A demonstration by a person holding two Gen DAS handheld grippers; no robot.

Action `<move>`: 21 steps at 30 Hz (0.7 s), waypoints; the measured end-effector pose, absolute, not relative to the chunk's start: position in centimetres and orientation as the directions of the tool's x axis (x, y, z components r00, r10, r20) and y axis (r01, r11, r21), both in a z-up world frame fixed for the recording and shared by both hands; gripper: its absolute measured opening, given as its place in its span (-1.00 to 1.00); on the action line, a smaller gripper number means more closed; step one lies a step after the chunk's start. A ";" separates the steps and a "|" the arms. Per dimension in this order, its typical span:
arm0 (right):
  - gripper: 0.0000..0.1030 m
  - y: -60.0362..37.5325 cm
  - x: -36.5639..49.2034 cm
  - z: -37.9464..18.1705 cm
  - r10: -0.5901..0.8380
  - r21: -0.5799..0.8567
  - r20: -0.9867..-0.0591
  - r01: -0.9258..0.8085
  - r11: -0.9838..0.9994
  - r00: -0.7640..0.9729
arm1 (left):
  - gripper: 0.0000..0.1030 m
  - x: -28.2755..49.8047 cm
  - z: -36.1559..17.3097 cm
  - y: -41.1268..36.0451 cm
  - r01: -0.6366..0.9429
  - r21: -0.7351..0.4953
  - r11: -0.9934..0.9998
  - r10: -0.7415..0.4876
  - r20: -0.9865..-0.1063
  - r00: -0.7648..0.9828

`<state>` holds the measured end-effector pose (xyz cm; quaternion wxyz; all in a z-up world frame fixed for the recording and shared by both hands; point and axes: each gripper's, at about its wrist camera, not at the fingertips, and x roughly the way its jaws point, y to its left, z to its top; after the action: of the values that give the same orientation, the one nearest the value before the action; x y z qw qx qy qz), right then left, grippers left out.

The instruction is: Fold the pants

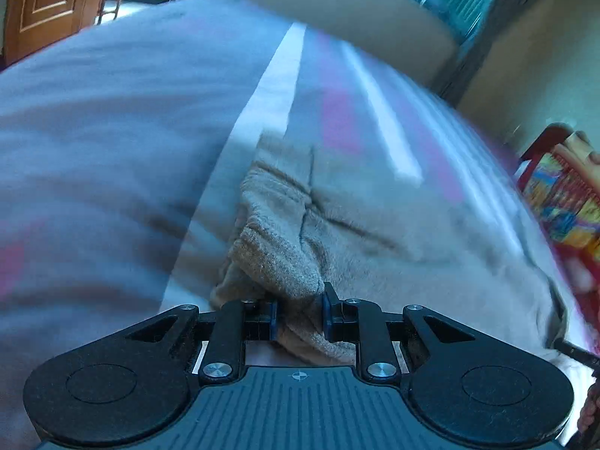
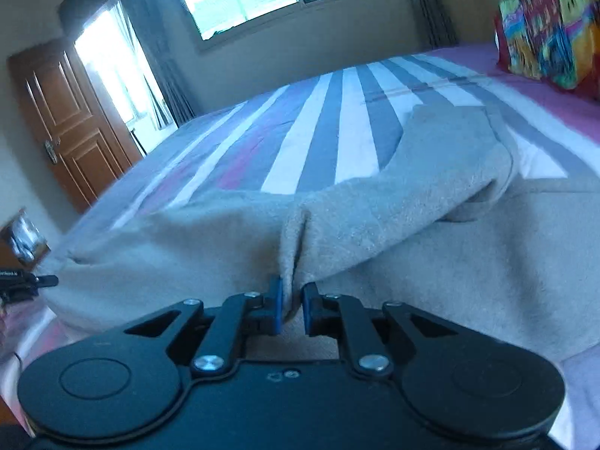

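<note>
Beige pants (image 2: 412, 202); grey-white-pink striped bedspread (image 2: 318, 131).

Two matching black handheld grippers fill the lower part of each view. The left gripper (image 1: 299, 313) has a broad, winged body with a round disc set in each side, triangular cut-outs in its linkage arms and silver screws at the pivots. Blue pads line its short black fingertips (image 1: 329, 311), and a ribbed grey panel carries a small crosshair mark. The right gripper (image 2: 291, 309) shows the same discs, cut-outs and screws, blue-faced fingertips (image 2: 276, 309), and a plain dark centre panel.
</note>
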<state>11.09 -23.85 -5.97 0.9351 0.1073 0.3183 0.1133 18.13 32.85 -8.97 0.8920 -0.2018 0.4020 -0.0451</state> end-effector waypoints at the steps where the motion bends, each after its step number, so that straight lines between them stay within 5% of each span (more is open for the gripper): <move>1: -0.63 -23.8 12.0 -7.1 0.257 0.255 -0.636 -0.117 0.960 0.728 | -0.57 17.9 -8.4 32.5 -0.097 -0.399 0.912 -0.229 -0.691 0.686; 3: -0.44 -24.2 12.8 -7.9 0.259 0.268 -0.683 -0.095 0.959 0.683 | -0.57 16.8 -7.1 32.1 -0.128 -0.428 0.895 -0.213 -0.661 0.719; 6: 0.21 -24.9 11.5 -4.0 0.194 0.241 -0.569 -0.063 0.968 0.799 | -0.57 14.8 -5.9 31.4 -0.202 -0.433 0.879 -0.142 -0.641 0.755; 7: 0.21 -24.8 11.7 -2.7 0.179 0.204 -0.539 -0.078 0.976 0.823 | -0.57 14.9 -6.0 31.1 -0.229 -0.428 0.874 -0.126 -0.655 0.745; 10: 0.08 -23.8 15.8 -1.6 0.097 0.097 -0.618 -0.047 0.994 0.780 | -0.52 15.7 -7.3 30.1 -0.314 -0.368 0.875 -0.055 -0.721 0.691; 11: 0.00 -23.4 17.6 -1.9 0.084 0.077 -0.651 -0.044 0.996 0.754 | -0.39 16.0 -8.0 30.0 -0.336 -0.351 0.874 -0.037 -0.737 0.675; 12: 0.01 -22.9 19.4 -2.5 0.060 0.043 -0.688 -0.043 0.998 0.723 | -0.01 16.4 -8.4 29.8 -0.350 -0.334 0.875 -0.023 -0.751 0.660; 14: -0.03 -22.1 21.8 -4.1 0.014 -0.018 -0.752 -0.041 0.999 0.659 | 0.12 16.8 -9.8 29.6 -0.361 -0.325 0.874 -0.022 -0.769 0.638; 16: -0.94 -22.2 21.7 -5.2 0.007 -0.044 -0.770 -0.064 0.997 0.639 | 0.13 16.1 -10.1 29.9 -0.349 -0.324 0.879 -0.025 -0.763 0.646; 21: -0.95 -25.4 14.4 -3.0 0.028 -0.001 -0.701 -0.040 0.999 0.712 | 0.12 15.3 -10.4 30.4 -0.333 -0.362 0.871 -0.055 -0.745 0.665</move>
<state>14.37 -25.45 -3.01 0.9252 -0.0081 0.3788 0.0185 15.27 30.38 -10.42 0.8798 -0.2416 0.4016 0.0790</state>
